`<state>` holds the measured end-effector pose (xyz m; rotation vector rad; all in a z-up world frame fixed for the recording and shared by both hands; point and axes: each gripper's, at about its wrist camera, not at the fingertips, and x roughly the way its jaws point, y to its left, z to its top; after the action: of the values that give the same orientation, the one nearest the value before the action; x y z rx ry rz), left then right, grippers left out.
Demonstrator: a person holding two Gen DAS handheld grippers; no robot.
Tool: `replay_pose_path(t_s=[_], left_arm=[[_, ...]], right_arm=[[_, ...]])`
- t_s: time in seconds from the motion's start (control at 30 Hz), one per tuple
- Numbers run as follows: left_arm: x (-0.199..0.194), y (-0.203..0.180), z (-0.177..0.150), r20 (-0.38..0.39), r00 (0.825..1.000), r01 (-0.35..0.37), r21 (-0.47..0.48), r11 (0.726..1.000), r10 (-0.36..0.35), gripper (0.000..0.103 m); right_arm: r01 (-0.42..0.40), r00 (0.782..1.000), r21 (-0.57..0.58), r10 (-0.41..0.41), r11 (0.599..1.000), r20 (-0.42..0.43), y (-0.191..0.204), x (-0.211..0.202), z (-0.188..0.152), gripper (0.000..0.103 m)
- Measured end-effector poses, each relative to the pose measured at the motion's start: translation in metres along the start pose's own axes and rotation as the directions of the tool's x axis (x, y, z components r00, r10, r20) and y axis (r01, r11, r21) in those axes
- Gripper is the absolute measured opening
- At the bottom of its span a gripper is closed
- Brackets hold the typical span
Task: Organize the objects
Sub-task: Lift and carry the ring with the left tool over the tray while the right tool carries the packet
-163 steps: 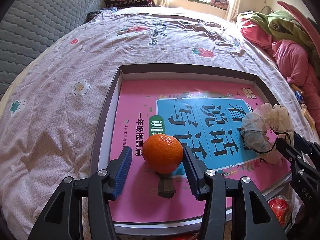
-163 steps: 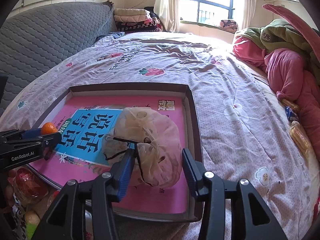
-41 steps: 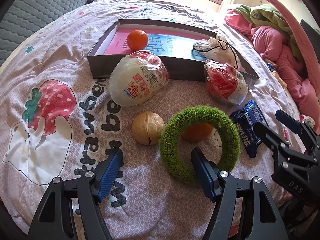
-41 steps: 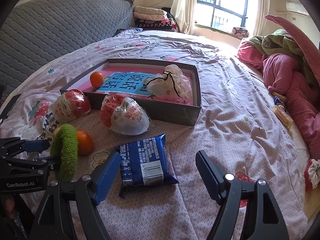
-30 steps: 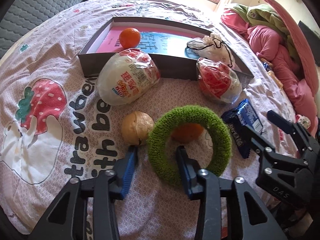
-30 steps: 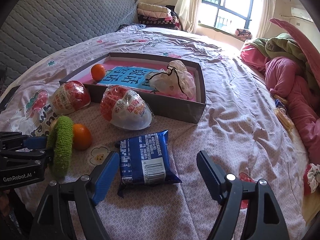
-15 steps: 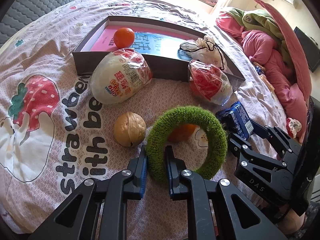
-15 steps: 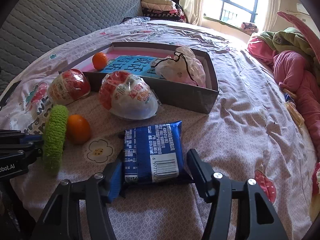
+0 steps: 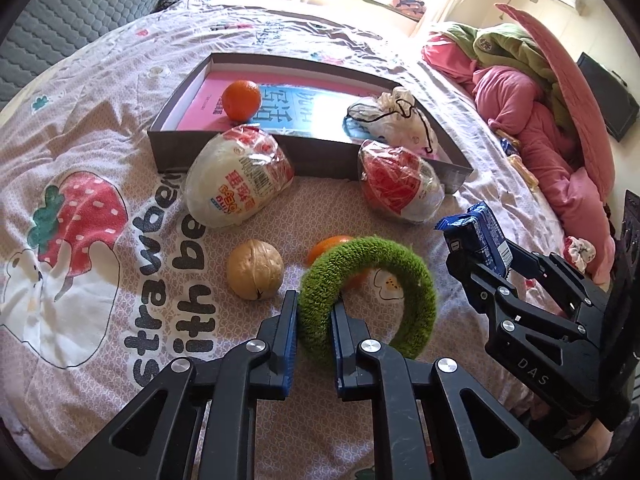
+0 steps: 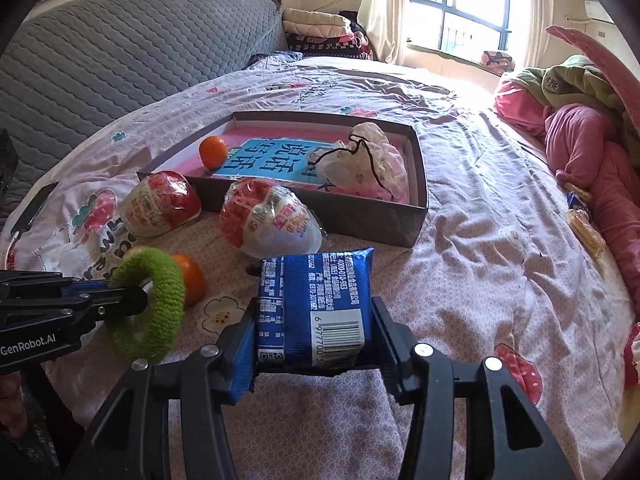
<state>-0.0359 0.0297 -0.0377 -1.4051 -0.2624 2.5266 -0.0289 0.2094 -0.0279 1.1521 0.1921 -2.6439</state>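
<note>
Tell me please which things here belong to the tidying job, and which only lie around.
Job: green ring in left gripper; blue packet in right gripper; box; two wrapped eggs; walnut; loose orange.

Lying about: pink clothes pile; folded blankets.

Your right gripper [image 10: 314, 334] has its blue pads clamped on both sides of the blue snack packet [image 10: 316, 304], barcode facing you. At the left edge, your left gripper [image 10: 120, 296] pinches the green fuzzy ring [image 10: 154, 300], lifted on edge, with a loose orange [image 10: 192, 278] just behind it on the bedspread [image 10: 500, 248]. Farther off, two wrapped red-and-white packages [image 10: 160, 204] [image 10: 270, 222] sit against the near wall of the grey box [image 10: 416, 184]. Inside that box lie a pink and blue book [image 10: 276, 158], a second orange [image 10: 213, 151] to the left, and a drawstring pouch [image 10: 362, 162] to the right.
</note>
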Motion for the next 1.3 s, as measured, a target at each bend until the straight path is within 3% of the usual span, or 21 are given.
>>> replay_pose_path(t_s=[0.63,1.3], left_arm=[[-0.043,-0.009,0.012,0.134,0.991,-0.036,0.047,0.998,0.030,0.014],[-0.076,0.000,0.064,0.261,0.963,-0.076,0.030,0.997,0.065,0.014]], right_arm=[[0.000,0.996,0.029,-0.002,1.000,0.086,0.003,-0.037,0.012,0.051],[0.042,0.982,0.012,-0.043,0.999,0.186,0.022,-0.063,0.052,0.051]])
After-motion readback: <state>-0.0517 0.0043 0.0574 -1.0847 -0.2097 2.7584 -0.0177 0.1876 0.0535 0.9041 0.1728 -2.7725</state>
